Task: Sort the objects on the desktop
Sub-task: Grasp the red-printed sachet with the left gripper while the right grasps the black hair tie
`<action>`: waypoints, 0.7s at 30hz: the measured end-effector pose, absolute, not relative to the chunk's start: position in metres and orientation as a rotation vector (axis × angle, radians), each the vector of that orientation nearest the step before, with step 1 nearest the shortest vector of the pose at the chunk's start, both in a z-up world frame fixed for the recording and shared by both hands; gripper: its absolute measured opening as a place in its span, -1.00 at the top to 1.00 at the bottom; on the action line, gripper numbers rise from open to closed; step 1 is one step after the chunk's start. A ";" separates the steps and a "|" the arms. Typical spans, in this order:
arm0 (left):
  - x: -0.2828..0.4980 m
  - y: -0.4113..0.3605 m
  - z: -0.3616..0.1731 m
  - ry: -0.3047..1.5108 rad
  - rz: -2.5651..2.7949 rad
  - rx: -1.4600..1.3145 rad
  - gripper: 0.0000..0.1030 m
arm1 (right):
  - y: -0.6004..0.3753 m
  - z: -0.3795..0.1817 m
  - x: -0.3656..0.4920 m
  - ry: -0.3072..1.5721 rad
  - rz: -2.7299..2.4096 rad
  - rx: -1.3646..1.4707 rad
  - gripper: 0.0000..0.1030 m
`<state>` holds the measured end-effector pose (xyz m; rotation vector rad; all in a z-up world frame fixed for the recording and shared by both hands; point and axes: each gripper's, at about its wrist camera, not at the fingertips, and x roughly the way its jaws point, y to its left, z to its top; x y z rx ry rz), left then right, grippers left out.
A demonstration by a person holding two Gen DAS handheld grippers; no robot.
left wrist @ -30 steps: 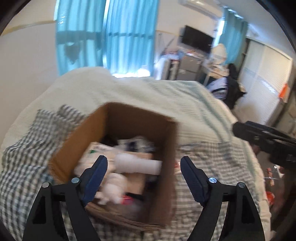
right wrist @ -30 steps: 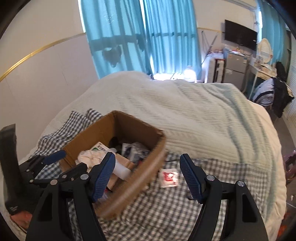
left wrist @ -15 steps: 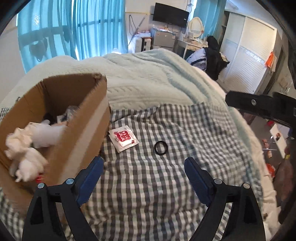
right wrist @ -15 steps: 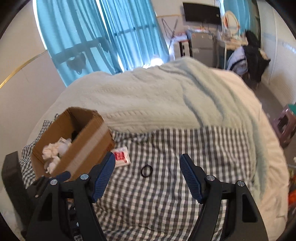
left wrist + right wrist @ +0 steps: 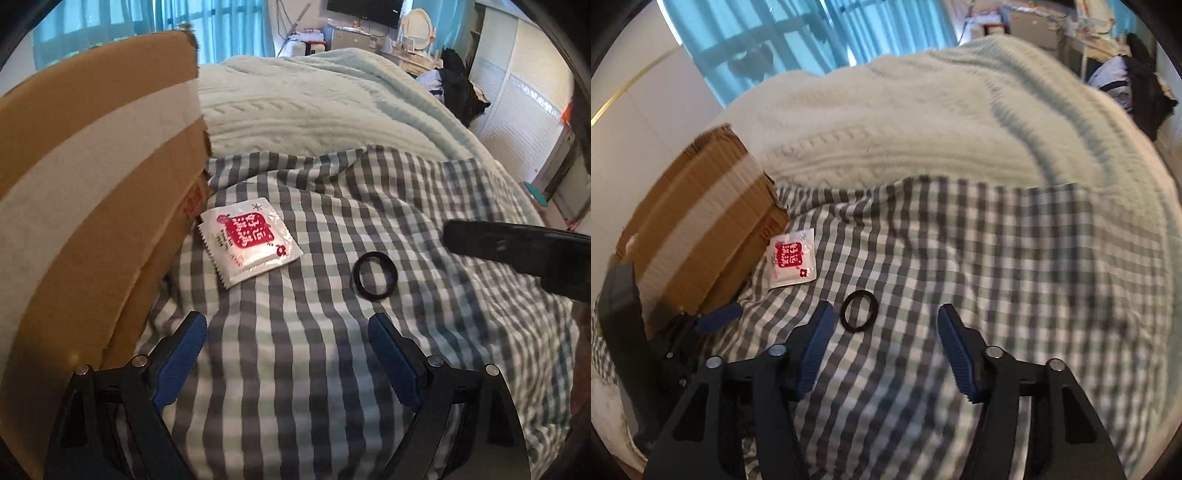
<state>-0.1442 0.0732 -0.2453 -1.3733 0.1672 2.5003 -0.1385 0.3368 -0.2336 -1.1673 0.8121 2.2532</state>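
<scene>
A white sachet with a red label [image 5: 248,242] [image 5: 792,257] lies flat on the checked cloth beside the cardboard box [image 5: 85,206] [image 5: 698,236]. A black ring [image 5: 374,276] [image 5: 859,310] lies to its right. My left gripper [image 5: 286,328] is open low over the cloth, short of both items, with nothing between its fingers. My right gripper [image 5: 884,317] hovers just behind the ring; its jaws are closing, the ring lies just ahead of the left finger, untouched. The left gripper [image 5: 716,319] also shows at the lower left of the right wrist view.
The checked cloth [image 5: 332,369] covers the near part of a bed; a pale knitted blanket [image 5: 923,122] covers the rest. The box wall stands close on the left. Blue curtains, a desk and a wardrobe lie beyond the bed.
Both grippers dropped from above the box towards the cloth and swung right. The sachet and ring now loom large. The right jaws stand narrower than before.
</scene>
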 end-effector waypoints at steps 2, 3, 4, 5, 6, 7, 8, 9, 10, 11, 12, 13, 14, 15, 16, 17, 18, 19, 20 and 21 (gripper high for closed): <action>-0.148 0.074 -0.250 0.187 2.522 -1.358 -0.78 | 0.340 -0.245 -0.149 0.799 2.267 -1.209 -0.03; -0.150 0.075 -0.252 0.192 2.517 -1.353 -0.78 | 0.341 -0.251 -0.155 0.795 2.274 -1.233 -0.02; -0.152 0.075 -0.254 0.194 2.502 -1.352 -0.78 | 0.342 -0.255 -0.160 0.799 2.280 -1.251 0.01; -0.153 0.074 -0.254 0.197 2.502 -1.354 -0.78 | 0.343 -0.261 -0.164 0.804 2.280 -1.275 0.05; -0.153 0.074 -0.255 0.198 2.503 -1.349 -0.78 | 0.344 -0.266 -0.168 0.812 2.279 -1.298 0.08; -0.154 0.075 -0.256 0.199 2.496 -1.347 -0.78 | 0.344 -0.274 -0.172 0.825 2.279 -1.327 0.15; -0.155 0.076 -0.258 0.200 2.480 -1.346 -0.78 | 0.344 -0.278 -0.175 0.827 2.281 -1.345 0.23; -0.157 0.076 -0.260 0.200 2.475 -1.357 -0.78 | 0.343 -0.281 -0.177 0.814 2.280 -1.362 0.29; -0.160 0.075 -0.262 0.191 2.468 -1.374 -0.78 | 0.341 -0.284 -0.180 0.781 2.276 -1.384 0.49; -0.164 0.072 -0.264 0.168 2.462 -1.401 -0.78 | 0.339 -0.286 -0.180 0.734 2.257 -1.404 0.75; -0.168 0.067 -0.266 0.119 2.463 -1.425 -0.78 | 0.340 -0.285 -0.178 0.703 2.238 -1.403 0.88; -0.170 0.065 -0.266 0.087 2.456 -1.429 -0.78 | 0.343 -0.285 -0.172 0.715 2.221 -1.385 0.94; -0.170 0.064 -0.265 0.063 2.458 -1.427 -0.78 | 0.345 -0.284 -0.166 0.725 2.201 -1.371 0.94; -0.171 0.063 -0.264 0.031 2.463 -1.423 -0.78 | 0.349 -0.283 -0.157 0.725 2.173 -1.356 0.94; -0.172 0.062 -0.263 0.011 2.466 -1.424 -0.78 | 0.351 -0.282 -0.149 0.729 2.160 -1.346 0.94; -0.175 0.062 -0.263 -0.014 2.468 -1.431 -0.78 | 0.352 -0.281 -0.144 0.739 2.160 -1.336 0.94; -0.177 0.062 -0.264 -0.029 2.469 -1.442 -0.78 | 0.354 -0.279 -0.136 0.751 2.156 -1.320 0.94; -0.180 0.062 -0.264 -0.049 2.473 -1.454 -0.78 | 0.354 -0.279 -0.130 0.755 2.141 -1.315 0.94; -0.183 0.062 -0.265 -0.072 2.481 -1.465 -0.78 | 0.354 -0.279 -0.127 0.764 2.135 -1.315 0.94; -0.187 0.063 -0.266 -0.098 2.498 -1.483 -0.78 | 0.353 -0.278 -0.123 0.773 2.135 -1.310 0.94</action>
